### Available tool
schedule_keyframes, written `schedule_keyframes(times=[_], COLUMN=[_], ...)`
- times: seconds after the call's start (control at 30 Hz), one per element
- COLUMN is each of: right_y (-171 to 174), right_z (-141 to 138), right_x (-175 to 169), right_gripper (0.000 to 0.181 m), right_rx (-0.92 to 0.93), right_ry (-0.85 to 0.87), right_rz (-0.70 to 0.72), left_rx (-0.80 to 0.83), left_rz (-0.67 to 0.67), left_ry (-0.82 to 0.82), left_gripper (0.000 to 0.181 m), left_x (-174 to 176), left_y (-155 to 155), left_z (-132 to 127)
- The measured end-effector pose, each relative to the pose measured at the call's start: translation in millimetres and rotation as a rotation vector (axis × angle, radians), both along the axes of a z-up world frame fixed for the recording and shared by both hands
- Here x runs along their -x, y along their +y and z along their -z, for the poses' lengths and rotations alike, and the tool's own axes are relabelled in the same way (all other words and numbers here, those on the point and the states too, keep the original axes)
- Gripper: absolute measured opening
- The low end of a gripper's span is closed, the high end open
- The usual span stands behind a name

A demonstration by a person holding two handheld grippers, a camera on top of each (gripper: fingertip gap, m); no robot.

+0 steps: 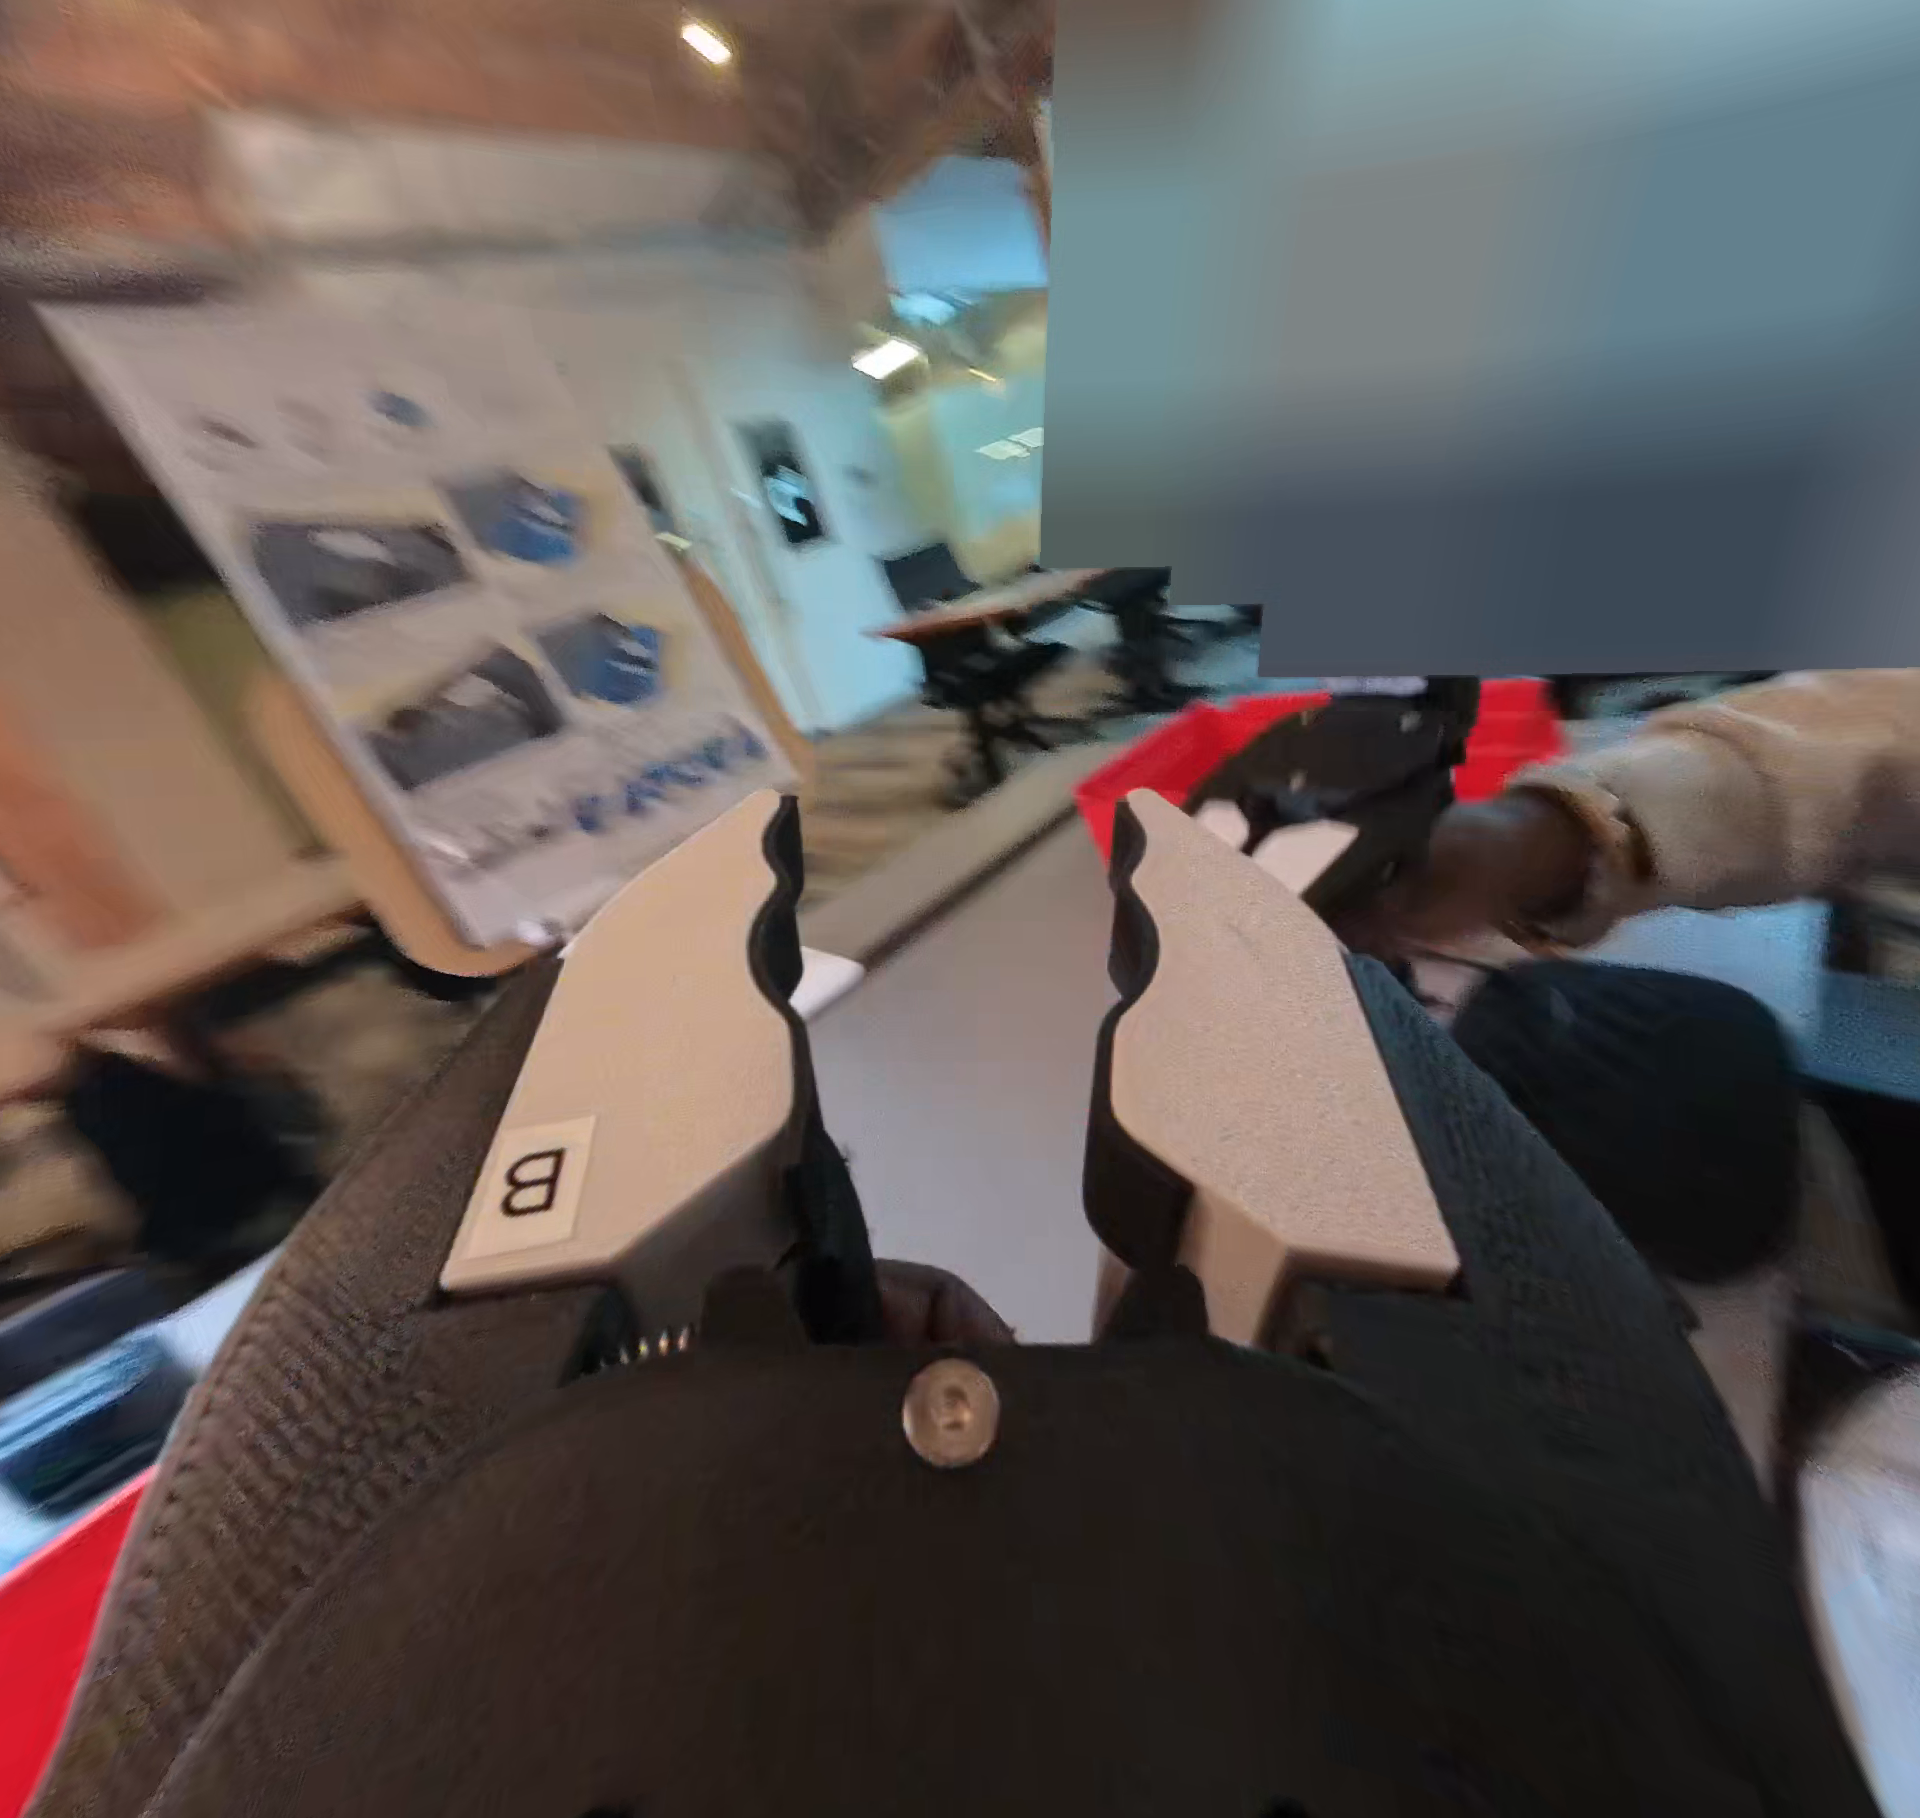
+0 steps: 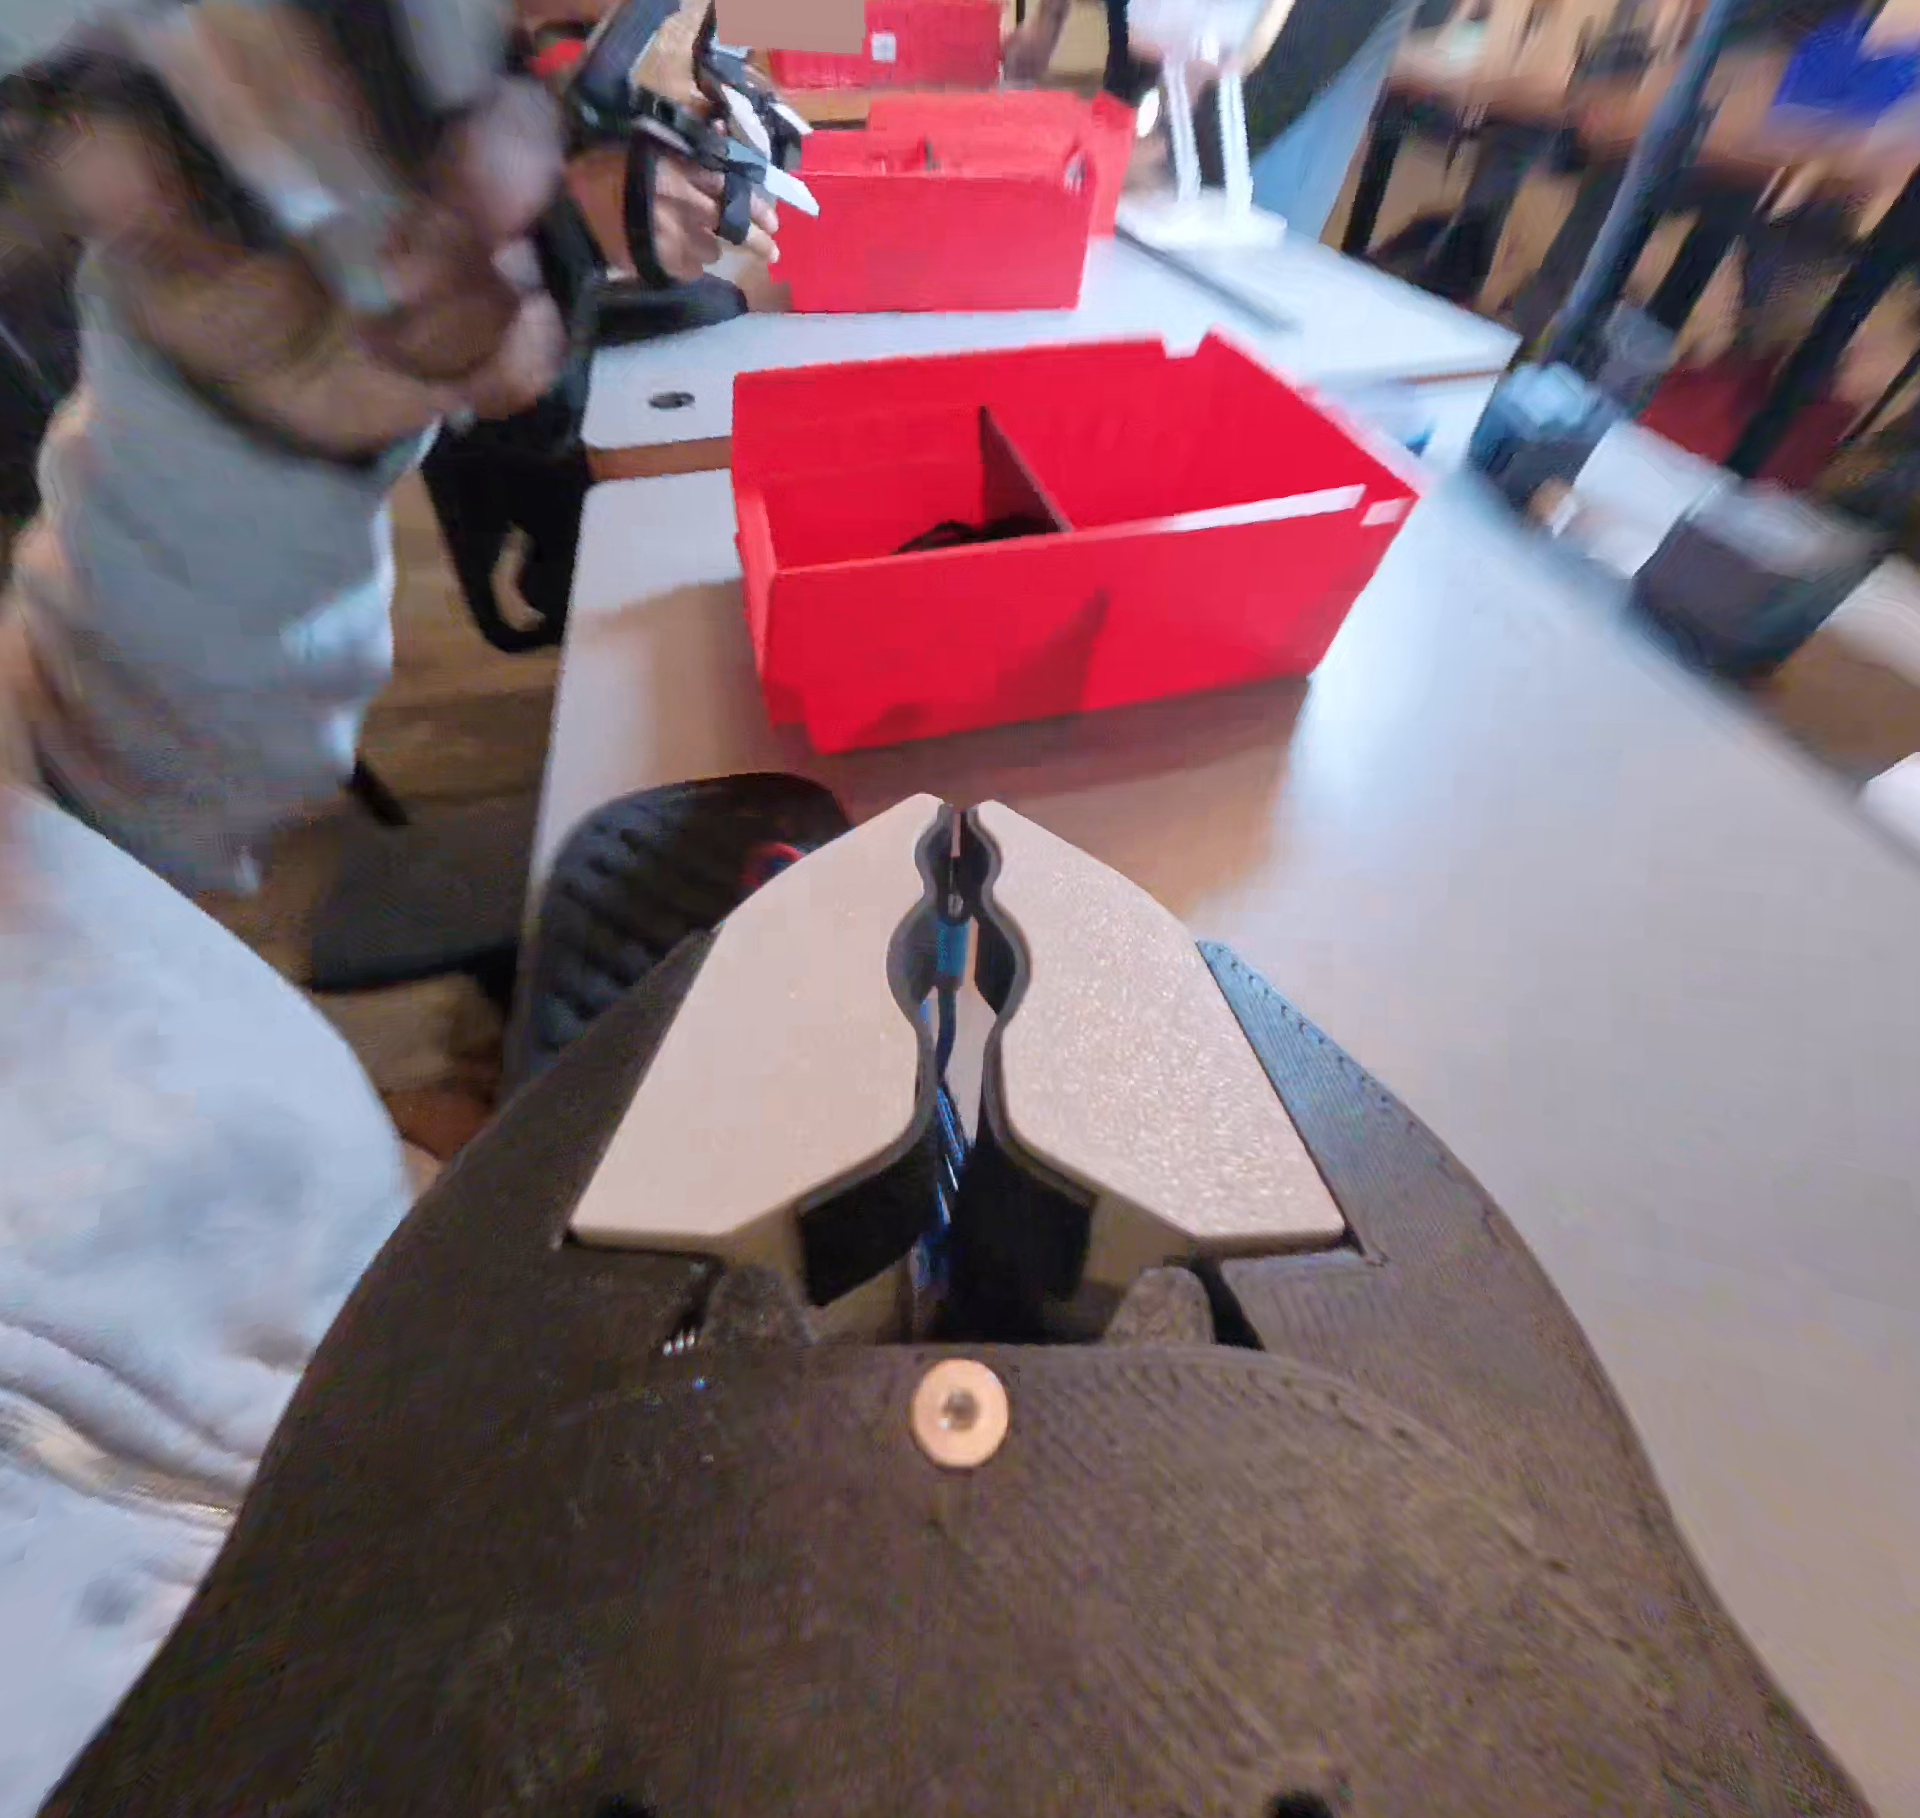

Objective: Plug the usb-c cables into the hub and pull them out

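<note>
My left gripper is open and empty, lifted with the room behind it and a grey table below. My right gripper is shut on a blue usb-c cable; its thin metal plug end sits pinched at the fingertips and the cable runs back between the fingers. It hovers over the grey table, a little short of a red bin. No hub shows in either view.
The red bin has a divider and dark cables in its left part. More red bins stand farther back, where another person's hand holds a gripper. A black rounded object sits at the table's left edge.
</note>
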State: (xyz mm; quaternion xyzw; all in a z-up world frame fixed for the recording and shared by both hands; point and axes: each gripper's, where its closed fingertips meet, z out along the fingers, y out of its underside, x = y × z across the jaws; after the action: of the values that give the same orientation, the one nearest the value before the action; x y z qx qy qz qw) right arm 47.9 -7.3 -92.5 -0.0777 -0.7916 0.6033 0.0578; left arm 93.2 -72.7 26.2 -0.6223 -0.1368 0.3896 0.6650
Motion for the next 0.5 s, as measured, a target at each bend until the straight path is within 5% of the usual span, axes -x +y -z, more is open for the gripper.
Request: schedule_keyframes(times=[0.1,0.2,0.33,0.5], right_y=[-11.4,-18.4,-20.5,-20.8], right_z=[14.2,7.5,-14.0,-31.0], right_x=[5.6,10.0,11.8,13.4], right_gripper=[0.0,0.001,0.001,0.0], right_rx=[0.05,0.147,0.318,0.537], right_ry=[-0.345,-0.585,-0.772,-0.943], right_rz=[0.015,0.025,0.02,0.003], left_rx=[-0.086,-0.131,-0.011,-0.005], left_rz=[-0.128,-0.22,-0.301,-0.307], left_ry=[0.148,0.136,0.057,-0.021], left_gripper=[0.058,0.057,0.056,0.044], left_x=[-26.8,-14.4,28.0,48.8], left_y=[27.9,50.5,58.5,54.1], left_z=[5.6,40.1,84.3,103.2])
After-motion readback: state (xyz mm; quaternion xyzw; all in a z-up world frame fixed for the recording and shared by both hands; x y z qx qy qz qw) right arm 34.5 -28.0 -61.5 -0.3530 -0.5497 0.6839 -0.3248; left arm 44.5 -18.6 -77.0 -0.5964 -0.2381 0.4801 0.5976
